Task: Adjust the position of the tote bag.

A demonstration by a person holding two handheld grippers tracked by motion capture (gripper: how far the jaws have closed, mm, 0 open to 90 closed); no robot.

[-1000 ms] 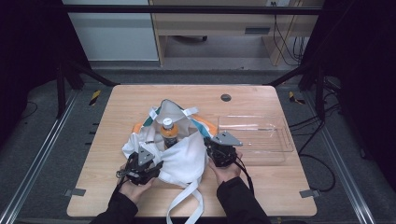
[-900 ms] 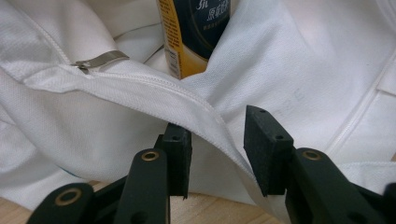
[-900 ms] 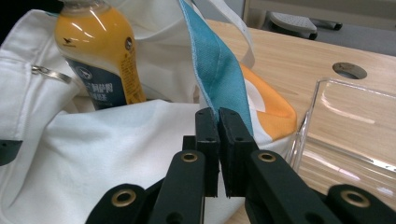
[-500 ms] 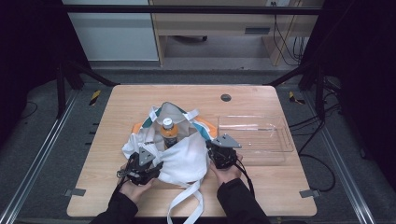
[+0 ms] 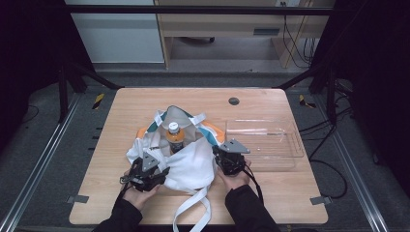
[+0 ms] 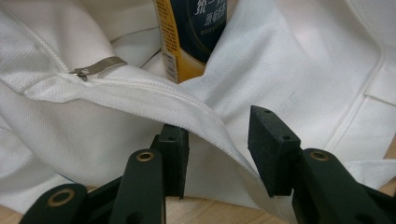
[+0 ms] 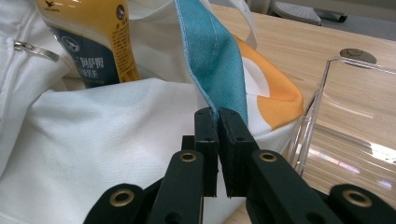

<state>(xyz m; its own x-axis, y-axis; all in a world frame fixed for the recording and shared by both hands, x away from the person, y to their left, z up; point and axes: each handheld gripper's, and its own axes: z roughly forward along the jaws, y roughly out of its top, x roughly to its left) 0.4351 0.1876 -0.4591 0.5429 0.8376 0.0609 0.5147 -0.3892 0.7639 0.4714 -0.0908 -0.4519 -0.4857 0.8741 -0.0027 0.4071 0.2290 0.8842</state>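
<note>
High view: bottle in the bag, mouth held open

High view shows the bottle (image 5: pixel 175 137) upright inside the white bag (image 5: pixel 191 164) mid-table, the clear tray (image 5: pixel 285 153) just beside it.
Left gripper view: the left gripper (image 6: pixel 219 144), jaws just widening, straddles a bag fold without pinching.
Right gripper view: the right gripper (image 7: pixel 218 122) clamps the bag's teal edge (image 7: pixel 212 56); the bottle is yet to be taken out, by my reading

Both forearms wear dark sleeves. The left gripper (image 5: pixel 145 175) and right gripper (image 5: pixel 230 159) are black, each topped by a grey three-cornered plate (brass-ringed pivots, square black pads), trailing black cables.
</note>
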